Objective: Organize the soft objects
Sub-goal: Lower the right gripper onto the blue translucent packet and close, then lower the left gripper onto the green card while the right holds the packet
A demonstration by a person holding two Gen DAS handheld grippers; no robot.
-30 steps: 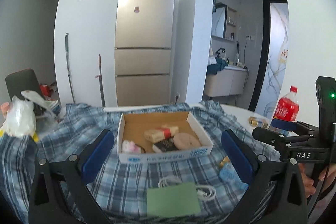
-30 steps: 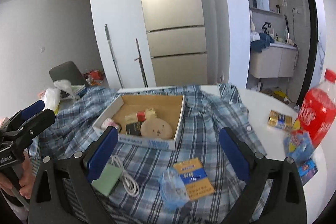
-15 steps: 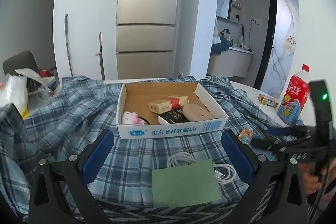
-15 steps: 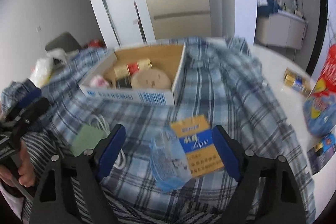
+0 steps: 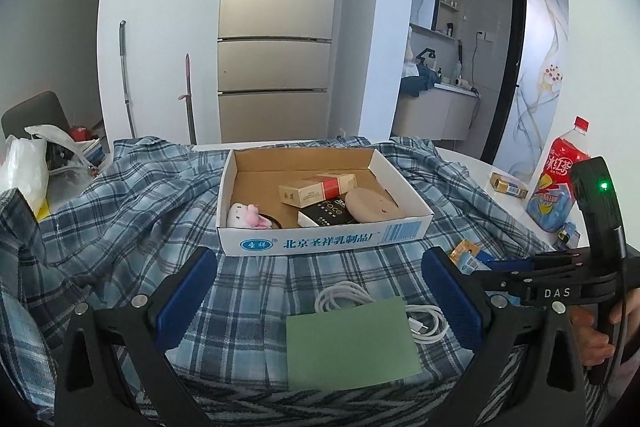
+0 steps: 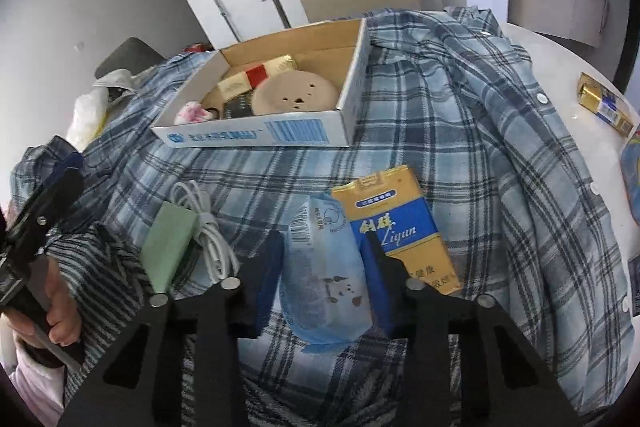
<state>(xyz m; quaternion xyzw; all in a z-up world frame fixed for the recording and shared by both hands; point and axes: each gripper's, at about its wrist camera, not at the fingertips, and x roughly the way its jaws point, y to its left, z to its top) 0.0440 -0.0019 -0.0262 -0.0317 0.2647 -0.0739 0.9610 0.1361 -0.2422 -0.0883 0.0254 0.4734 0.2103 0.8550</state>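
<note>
A blue tissue pack (image 6: pixel 324 275) lies on the plaid shirt (image 6: pixel 460 147) beside a yellow and blue cigarette pack (image 6: pixel 400 223). My right gripper (image 6: pixel 322 263) has closed on the tissue pack, a pad on each side. My left gripper (image 5: pixel 318 295) is open and empty above a green card (image 5: pixel 352 343) and a white cable (image 5: pixel 344 301). The cardboard box (image 5: pixel 320 241) behind holds a pink plush toy (image 5: pixel 246 217), a round beige pad (image 5: pixel 370 205), a cigarette carton (image 5: pixel 316 189) and a black pack (image 5: pixel 326 213).
A red soda bottle (image 5: pixel 566 167) and a blue pouch (image 5: pixel 550 207) stand at the right on the white table (image 6: pixel 568 83). A gold pack (image 6: pixel 606 103) lies there. A white plastic bag (image 5: pixel 24 171) sits at the far left. A fridge (image 5: pixel 276 27) stands behind.
My right gripper has dropped forward and down to the tissue pack and narrowed from wide open until its pads close on it. My left gripper has tilted down slightly and stays open.
</note>
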